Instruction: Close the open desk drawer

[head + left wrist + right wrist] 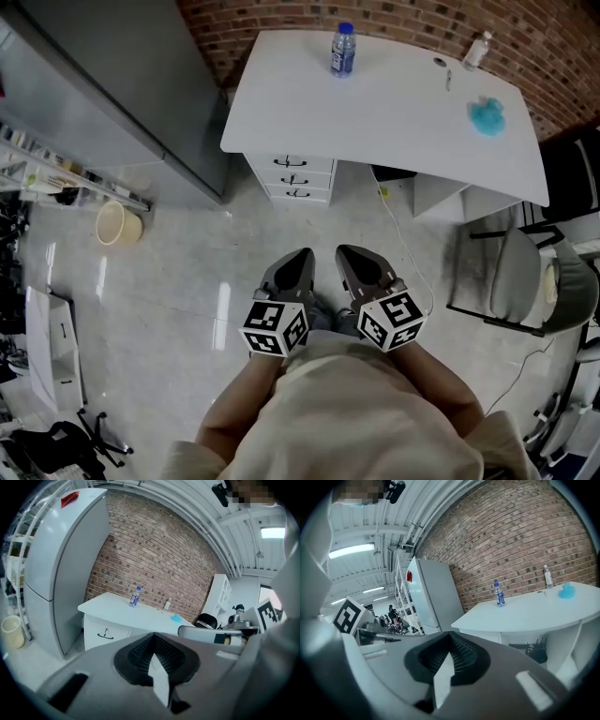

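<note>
Two grippers, both with jaws pressed fully together and nothing between them — my left gripper point(298, 265) and right gripper point(357, 263) sit side by side close in front of my body, over the pale floor point(178, 281).

The desk point(394, 108) stands well apart from them, straight ahead against the brick wall point(281, 17), with a water bottle point(343, 49) on its top. Under its left end is the drawer stack point(292, 176): three white fronts with dark handles, facing me. From this far off I cannot tell which drawer stands proud of the others, though from above the fronts look slightly stepped.

What matters for the move, as I judge it: the stack lies ahead, almost in line with my left gripper, so that hand has the shorter, straighter reach. The drawer fronts run long from side to side across my view, and the closing push would go square into them — away from me, toward the wall. Closed jaws would serve fine as a blunt pusher.
</note>
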